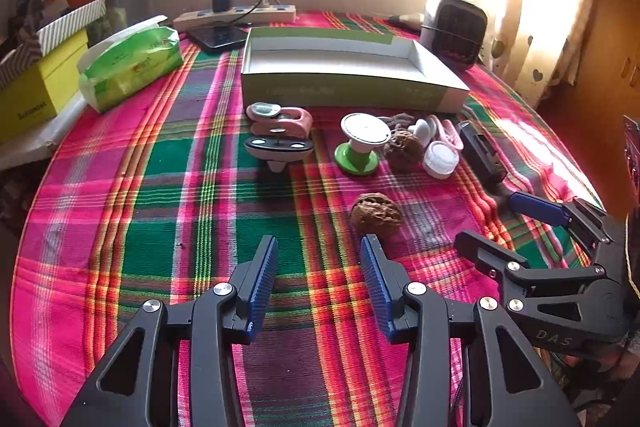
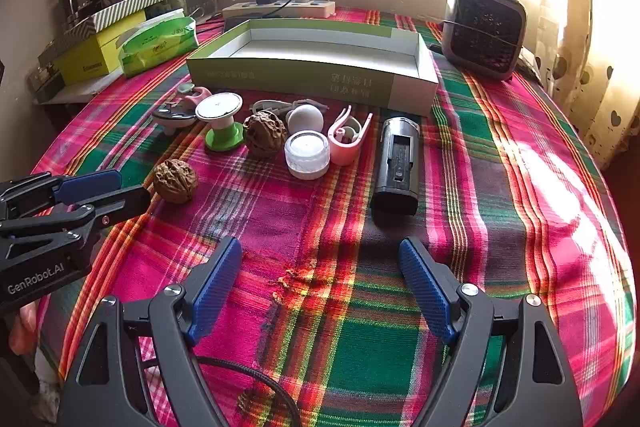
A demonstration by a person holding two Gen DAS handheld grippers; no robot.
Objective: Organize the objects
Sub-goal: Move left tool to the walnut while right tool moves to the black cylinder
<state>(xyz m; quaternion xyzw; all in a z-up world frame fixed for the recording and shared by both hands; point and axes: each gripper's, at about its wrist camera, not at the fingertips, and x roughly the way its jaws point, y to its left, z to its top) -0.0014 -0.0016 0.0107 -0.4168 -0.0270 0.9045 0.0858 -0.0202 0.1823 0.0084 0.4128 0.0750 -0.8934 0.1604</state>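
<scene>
An empty green-and-white box (image 1: 352, 87) (image 2: 312, 75) stands at the back of the plaid table. In front of it lie a pink-and-black gadget (image 1: 278, 135), a green-and-white spool (image 1: 360, 143) (image 2: 222, 123), two walnuts (image 1: 376, 214) (image 2: 175, 181) (image 2: 264, 133), a white jar (image 2: 307, 154), a pink clip (image 2: 348, 139) and a black battery pack (image 2: 396, 163). My left gripper (image 1: 319, 247) is open and empty, just short of the near walnut. My right gripper (image 2: 320, 251) is open and empty, short of the battery pack.
A green tissue pack (image 1: 128, 67) and yellow boxes (image 1: 36, 95) stand at the left. A power strip (image 1: 236, 14) with a charger and a phone lie behind the box. A small heater (image 2: 484, 31) stands at the back right. A curtain hangs at the right.
</scene>
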